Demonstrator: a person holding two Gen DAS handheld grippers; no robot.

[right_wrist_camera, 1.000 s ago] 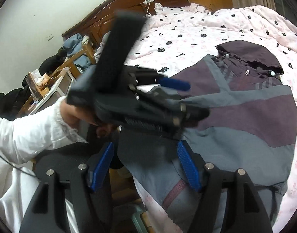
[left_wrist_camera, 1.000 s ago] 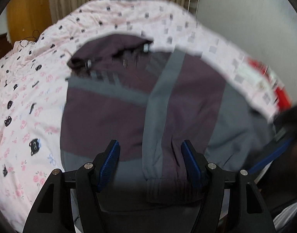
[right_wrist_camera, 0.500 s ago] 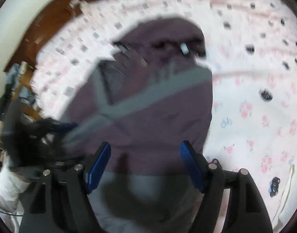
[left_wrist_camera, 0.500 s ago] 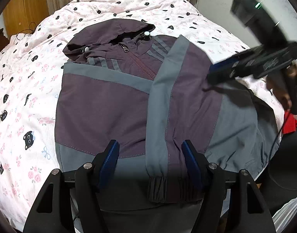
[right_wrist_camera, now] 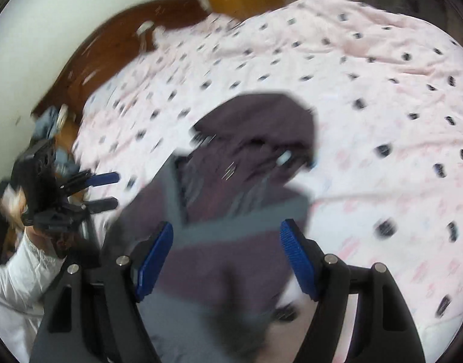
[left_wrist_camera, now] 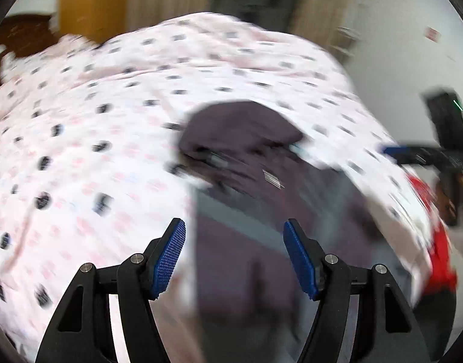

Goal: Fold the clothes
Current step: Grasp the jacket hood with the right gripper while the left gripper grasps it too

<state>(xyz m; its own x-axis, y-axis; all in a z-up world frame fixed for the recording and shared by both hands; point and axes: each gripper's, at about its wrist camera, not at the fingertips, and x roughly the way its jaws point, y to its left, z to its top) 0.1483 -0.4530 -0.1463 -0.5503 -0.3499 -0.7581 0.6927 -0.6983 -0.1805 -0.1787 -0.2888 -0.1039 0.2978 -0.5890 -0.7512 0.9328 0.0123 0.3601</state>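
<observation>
Left tongs and right tongs: both wide open, holding nothing. Since half a second ago both have swung apart; views now blurred. Jacket lies on the bed, sleeves crossed over its front. Judgement: repositioning for the next fold.

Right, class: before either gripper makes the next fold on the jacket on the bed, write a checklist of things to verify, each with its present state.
1. Left gripper open, holding nothing: ok.
2. Right gripper open, holding nothing: ok.
3. Jacket lies on the bedspread, hood at the far end: ok.
4. Sleeves folded across the body: cannot tell, both views are blurred.
5. Grippers apart from each other: ok.
</observation>
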